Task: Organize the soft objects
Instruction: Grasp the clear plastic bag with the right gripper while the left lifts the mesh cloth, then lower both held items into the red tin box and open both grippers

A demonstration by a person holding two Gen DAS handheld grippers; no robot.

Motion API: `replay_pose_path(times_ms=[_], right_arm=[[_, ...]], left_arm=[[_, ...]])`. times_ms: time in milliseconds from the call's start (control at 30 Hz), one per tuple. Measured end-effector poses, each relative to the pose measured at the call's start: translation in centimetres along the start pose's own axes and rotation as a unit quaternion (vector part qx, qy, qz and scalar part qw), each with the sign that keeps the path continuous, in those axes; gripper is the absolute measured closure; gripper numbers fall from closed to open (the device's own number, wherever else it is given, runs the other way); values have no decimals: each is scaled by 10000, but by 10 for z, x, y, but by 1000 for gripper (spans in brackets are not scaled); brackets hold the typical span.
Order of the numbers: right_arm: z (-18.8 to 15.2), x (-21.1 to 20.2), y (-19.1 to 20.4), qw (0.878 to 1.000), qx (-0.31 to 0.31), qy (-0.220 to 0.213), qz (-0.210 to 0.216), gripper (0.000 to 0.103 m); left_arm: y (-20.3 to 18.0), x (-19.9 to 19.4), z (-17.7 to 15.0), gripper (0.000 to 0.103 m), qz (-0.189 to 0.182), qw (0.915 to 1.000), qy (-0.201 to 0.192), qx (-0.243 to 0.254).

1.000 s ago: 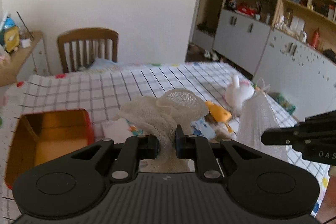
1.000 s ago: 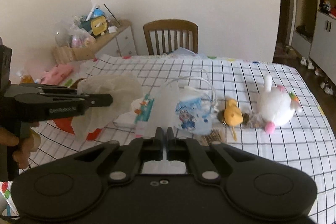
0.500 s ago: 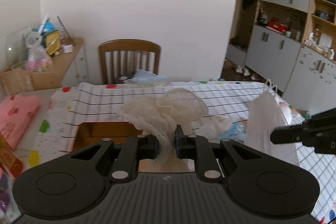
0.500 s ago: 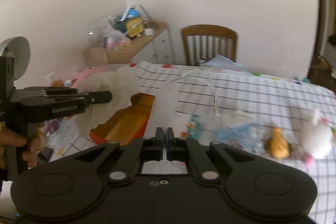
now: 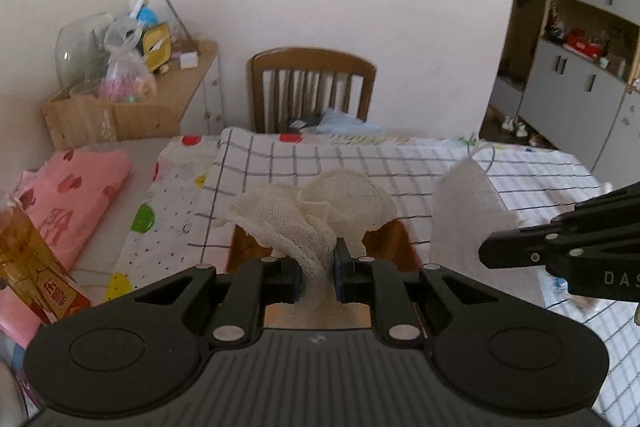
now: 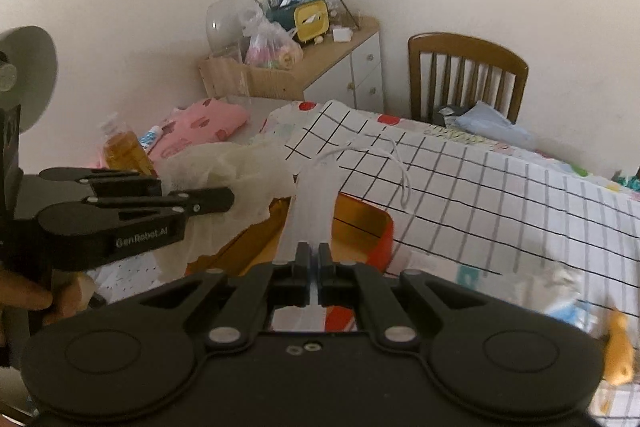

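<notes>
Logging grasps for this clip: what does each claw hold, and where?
Left claw: cream gauze cloth, pinched at its gathered middle. Right claw: white mesh bag, at its lower end.

Cream gauze cloth (image 5: pixel 320 211), white mesh bag (image 5: pixel 468 211), orange box (image 6: pixel 356 227) with red rim, black-checked white tablecloth (image 5: pixel 360 163), pink blanket (image 5: pixel 76 187), brown chair (image 5: pixel 312 83).

Checked tablecloth (image 6: pixel 500 195) covers table; orange box (image 6: pixel 360 223) on it.
</notes>
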State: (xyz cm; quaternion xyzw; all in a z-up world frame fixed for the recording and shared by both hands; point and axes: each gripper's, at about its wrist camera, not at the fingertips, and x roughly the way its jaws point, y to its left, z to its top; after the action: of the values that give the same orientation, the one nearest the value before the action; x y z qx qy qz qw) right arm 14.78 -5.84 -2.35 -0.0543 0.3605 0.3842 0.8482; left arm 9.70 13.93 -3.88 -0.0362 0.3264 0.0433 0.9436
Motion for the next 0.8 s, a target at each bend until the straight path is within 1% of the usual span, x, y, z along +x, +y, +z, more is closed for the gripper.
replay_pose_path(times_ms=[133,267,433,600,800], right_arm=[[6,29,-1,9997,103,220,71,100],[5,61,0,9987,94,504,4,99],[-2,95,2,9960,-17,883,-96,99],[-9,113,0,9938,-107,1092,-179,98],[-14,120,-5,9922,-75,1231,-158,91]], left_arm=[[8,22,-2,88,90,9997,213,61],[15,46,-3,88,121,9990,425,44],[18,71,-6,88,45,9976,693,24],[18,91,-12,88,-61,9951,988,-21],[14,105,-16,88,-166,9927,1196,-30]])
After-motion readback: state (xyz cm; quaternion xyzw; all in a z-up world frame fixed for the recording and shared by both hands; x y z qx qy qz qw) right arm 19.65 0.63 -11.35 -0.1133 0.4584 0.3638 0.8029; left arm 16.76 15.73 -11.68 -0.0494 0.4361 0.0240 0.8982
